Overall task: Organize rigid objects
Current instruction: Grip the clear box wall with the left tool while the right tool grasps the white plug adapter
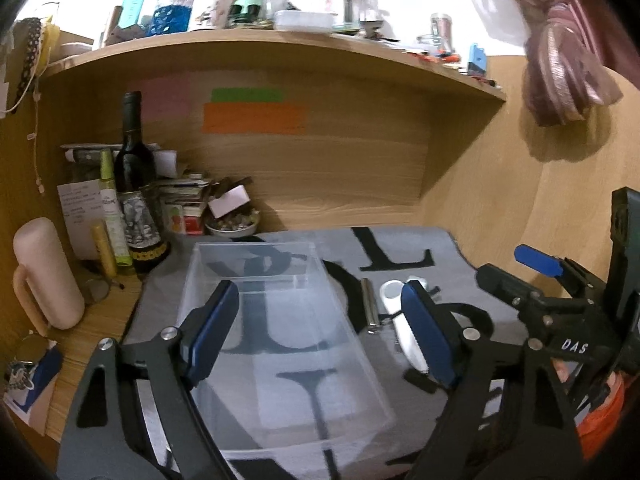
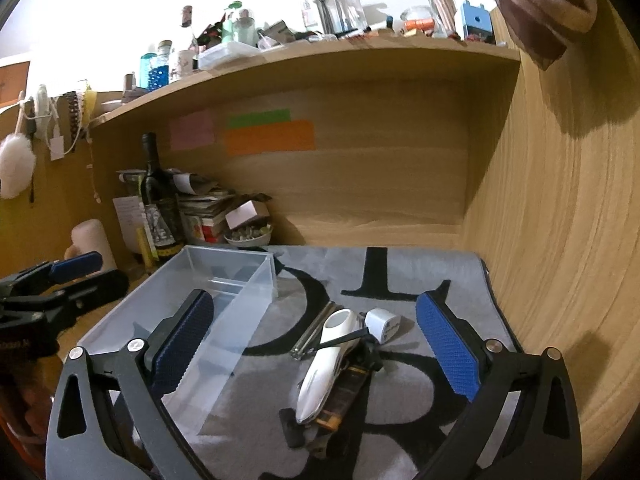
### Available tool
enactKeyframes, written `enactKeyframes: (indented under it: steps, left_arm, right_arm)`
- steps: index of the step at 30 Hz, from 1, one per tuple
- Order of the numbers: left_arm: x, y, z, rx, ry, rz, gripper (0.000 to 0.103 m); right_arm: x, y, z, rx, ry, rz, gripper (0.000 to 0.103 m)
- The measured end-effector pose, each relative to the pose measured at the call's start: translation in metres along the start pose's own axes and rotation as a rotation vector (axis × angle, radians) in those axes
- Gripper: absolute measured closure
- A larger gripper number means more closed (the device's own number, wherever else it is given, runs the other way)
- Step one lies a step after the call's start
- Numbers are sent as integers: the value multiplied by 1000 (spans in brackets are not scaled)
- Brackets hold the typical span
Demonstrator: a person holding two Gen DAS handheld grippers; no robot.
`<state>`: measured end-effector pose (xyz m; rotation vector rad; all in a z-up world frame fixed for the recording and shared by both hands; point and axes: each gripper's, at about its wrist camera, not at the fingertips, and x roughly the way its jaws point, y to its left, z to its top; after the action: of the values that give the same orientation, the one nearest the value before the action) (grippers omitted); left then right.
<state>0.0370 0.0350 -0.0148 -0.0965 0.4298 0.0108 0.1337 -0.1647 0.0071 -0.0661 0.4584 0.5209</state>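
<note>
A clear plastic bin (image 1: 224, 264) (image 2: 256, 280) lies empty on the grey lettered mat (image 1: 440, 248) (image 2: 440, 280). Right of it lie a metal nail clipper (image 1: 370, 304) (image 2: 314, 332), a white handheld device (image 2: 324, 368) (image 1: 400, 320) resting on a dark flat object (image 2: 344, 396), and a white charger cube (image 2: 384, 322). My left gripper (image 1: 316, 332) is open above the bin, empty. My right gripper (image 2: 316, 348) is open above the small objects, empty; it also shows in the left wrist view (image 1: 516, 268).
A wine bottle (image 1: 134, 184) (image 2: 158, 196), small bottles, stacked papers and a bowl of pebbles (image 1: 234, 224) (image 2: 248, 236) crowd the back left. A pink mug (image 1: 44, 272) stands left. Wooden walls close the back and right. A cluttered shelf (image 1: 280, 36) hangs overhead.
</note>
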Motion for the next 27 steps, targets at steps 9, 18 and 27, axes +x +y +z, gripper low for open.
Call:
enactKeyframes:
  steps: [9,18,27]
  left_arm:
    - [28,45,11,41,147,94,46]
    - [78,101,-3,-35,398,92,68]
    - [102,120,-16,-82,531,49,90]
  right_arm:
    - [29,-18,8,-9,92,-40,23]
    - [65,-37,12,-10,208,-71,41]
    - [101,-64,0,22,328,-109,52]
